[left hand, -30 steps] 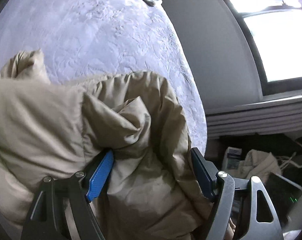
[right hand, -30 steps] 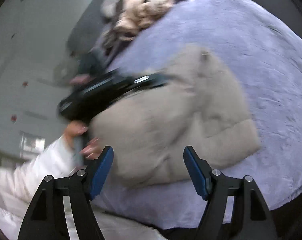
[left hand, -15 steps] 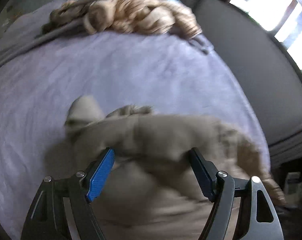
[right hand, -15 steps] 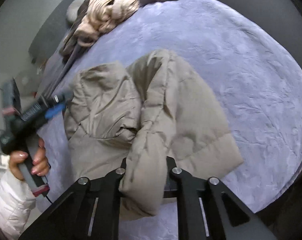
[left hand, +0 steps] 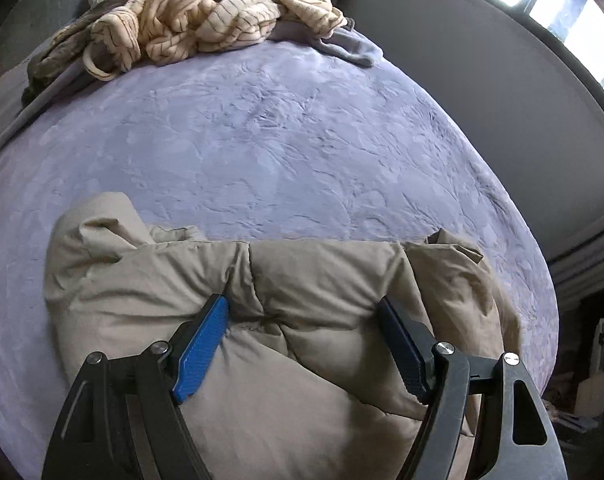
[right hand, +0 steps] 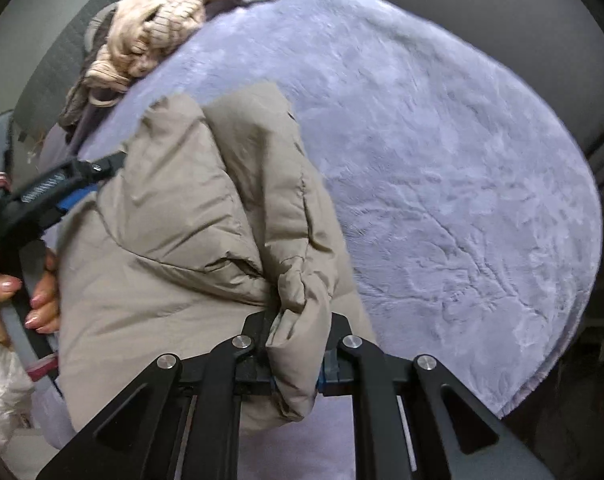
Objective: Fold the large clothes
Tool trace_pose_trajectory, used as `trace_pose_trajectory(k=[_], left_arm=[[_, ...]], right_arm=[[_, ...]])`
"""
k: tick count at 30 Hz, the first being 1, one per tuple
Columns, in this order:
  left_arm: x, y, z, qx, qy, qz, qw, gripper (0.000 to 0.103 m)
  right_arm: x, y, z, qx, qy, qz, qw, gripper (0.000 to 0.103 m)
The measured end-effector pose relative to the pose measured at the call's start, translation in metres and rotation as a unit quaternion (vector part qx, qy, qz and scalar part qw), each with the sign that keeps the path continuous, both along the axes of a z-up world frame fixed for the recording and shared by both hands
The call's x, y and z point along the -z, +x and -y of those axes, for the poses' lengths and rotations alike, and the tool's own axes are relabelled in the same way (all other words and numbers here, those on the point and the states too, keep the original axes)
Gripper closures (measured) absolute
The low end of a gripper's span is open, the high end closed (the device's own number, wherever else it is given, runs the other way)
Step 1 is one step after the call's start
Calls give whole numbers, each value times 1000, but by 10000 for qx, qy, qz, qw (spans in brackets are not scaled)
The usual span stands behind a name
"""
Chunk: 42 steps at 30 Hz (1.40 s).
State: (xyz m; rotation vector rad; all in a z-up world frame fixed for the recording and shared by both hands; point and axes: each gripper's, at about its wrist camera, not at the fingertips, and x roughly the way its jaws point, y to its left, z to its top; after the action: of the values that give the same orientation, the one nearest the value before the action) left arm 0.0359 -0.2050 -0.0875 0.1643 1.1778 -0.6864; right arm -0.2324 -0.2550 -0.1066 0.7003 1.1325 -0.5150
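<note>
The beige puffer jacket [left hand: 309,320] lies bunched on the near part of the lavender bed cover [left hand: 286,136], well short of the heap of striped cream knitwear [left hand: 206,12] piled at the far end of that cover. From where I stand it looks like a thick, air-filled thing: light for its bulk, soft all through, with a smooth shell that I would expect to slide on itself and to spring back up once a fold is let go. The right gripper [right hand: 298,364] has its fingers closed tight on a rolled wad of the jacket's edge, at the end of the jacket farthest from the knitwear heap, and the fabric bulges out above and below the pinch. The left gripper [left hand: 302,340] sits with its fingers spread wide, the blue pad [left hand: 202,348] and the dark one pressing down into the padding on either side of a quilted seam without nipping anything that I can make out. In the right wrist view the same left gripper [right hand: 62,188] shows at the jacket's other side, held by a hand [right hand: 34,304] with pink nails. A good grip, I'd judge, is on a stitched hem or seam, where the filling is thin and the cloth cannot squirm away; grabbing the middle of a puffy panel would likely catch only the shell and let the rest sag. Folding it will probably need one gripper to pin the layers flat while the other carries an edge across.
</note>
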Motion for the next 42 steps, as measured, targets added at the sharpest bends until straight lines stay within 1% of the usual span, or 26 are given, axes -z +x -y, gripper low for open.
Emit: trace_pose_trajectory(k=[1,2,3,5,7,10,12,13,14,15,18,19,22,24,28,30,34,38,42], left_arm=[[0,-1,3,6,35,4,10000,26],[0,-1,4,24,81,22,10000,26],[0,-2,4,46,133,49,9999,26],[2,-1,4,69,188,58,9998,26],[4,1,2,36,206,33,9998,26],[6,2,1,-3,204,9,9998,26],[6,2,1,-12,217,19,9998,26],[6,2,1,-15,230,27,9997,26],[6,1,1,-20,244,34,9997,26],[5,1,1,-27,258,41,9997,26],[5,0,1,-48,304,71,9995,26],[5,0,2,-56,316,78,9995,26],[5,-1,2,-93,358,101,9993,23],[4,-2,3,-116,373,105,9992,23],[1,-2,1,-153,408,102,9990,23],[-4,-2,-3,-260,399,67,9988,23],[-24,-8,-24,-478,311,-15,9984,23],[-43,-28,-54,-650,243,-116,9975,23],[-47,-63,-90,-791,79,-456,9958,23]], right_arm=[[8,1,5,16,126,-19,9999,85],[16,0,11,60,356,-39,9993,85],[17,-2,16,112,560,-43,9984,85],[8,-7,22,107,709,-26,9974,81],[-11,-14,28,110,585,82,9982,78],[-37,-21,39,191,332,297,9988,77],[-53,-20,48,217,310,591,9975,70],[-57,-16,50,138,339,699,9969,61],[-58,-11,50,10,359,754,9965,57],[-58,-6,47,-148,364,760,9963,57],[-46,13,33,-744,487,570,9944,57],[-38,19,27,-943,533,425,9932,58],[-18,22,13,-1319,456,-33,9902,65],[-3,20,12,-1390,539,-267,9885,67],[19,10,19,-1242,1025,-257,9866,69],[24,10,21,-1267,1111,-276,9853,70],[33,9,17,-1445,1189,-346,9817,70],[42,6,10,-1520,1343,-406,9784,70],[45,6,5,-1659,1479,-453,9739,70]])
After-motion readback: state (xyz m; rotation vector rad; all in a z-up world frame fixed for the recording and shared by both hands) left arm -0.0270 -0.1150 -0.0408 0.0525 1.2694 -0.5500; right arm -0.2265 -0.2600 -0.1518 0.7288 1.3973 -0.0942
